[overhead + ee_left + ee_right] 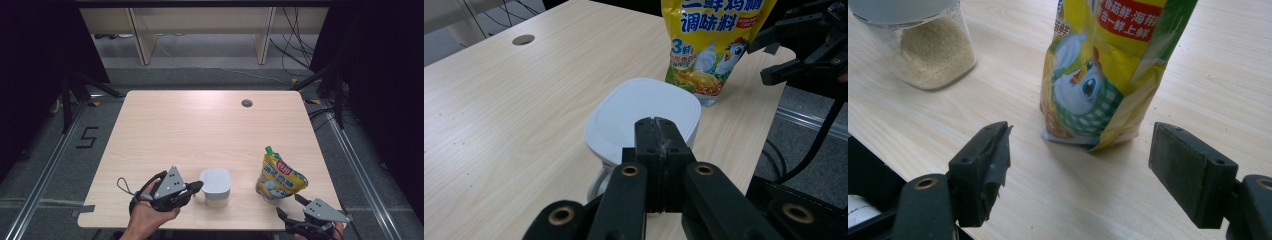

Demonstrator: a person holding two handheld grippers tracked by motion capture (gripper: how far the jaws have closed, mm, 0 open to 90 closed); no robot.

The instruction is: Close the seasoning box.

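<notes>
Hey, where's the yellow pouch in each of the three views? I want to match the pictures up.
High view: the pouch stands lower right on the table, just ahead of the right gripper.
Left gripper view: top centre-right, cut off by the top edge, behind the jar.
Right gripper view: upper centre, beyond the open jaws.
Shared landmark: the white-lidded jar beside the pouch.

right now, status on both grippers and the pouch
Left gripper shut, empty, beside the white-lidded jar. Right gripper open, short of the upright yellow seasoning pouch. Nothing between jaws and pouch.
</notes>
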